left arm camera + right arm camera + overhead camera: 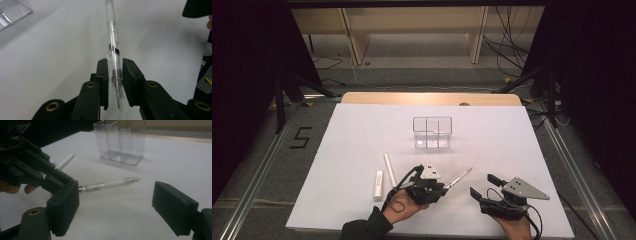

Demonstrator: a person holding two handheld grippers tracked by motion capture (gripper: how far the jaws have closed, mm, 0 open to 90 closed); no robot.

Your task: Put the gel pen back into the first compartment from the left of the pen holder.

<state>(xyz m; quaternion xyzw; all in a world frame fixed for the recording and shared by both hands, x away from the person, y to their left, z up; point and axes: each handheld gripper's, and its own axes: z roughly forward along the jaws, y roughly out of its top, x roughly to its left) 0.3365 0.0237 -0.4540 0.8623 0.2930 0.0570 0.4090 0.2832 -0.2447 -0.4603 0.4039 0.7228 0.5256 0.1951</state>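
Clear plastic pen (114, 50) sits clamped by its rear end in the left gripper (443, 189), low over the table (352, 135); right gripper (479, 186) waits wide open, empty; keep the grip firm, tilt upright, lower into the organizer (432, 132).

clear divided box (432, 132) upright mid-table | white stick (389, 169) and white tube (378, 185) lying left | white sheet (352, 140) beneath

The white-covered table (362, 130) is viewed from above, looking forward. Each gripper view is set low and close. The clear plastic pen (113, 47) (110, 185) is shared by both.
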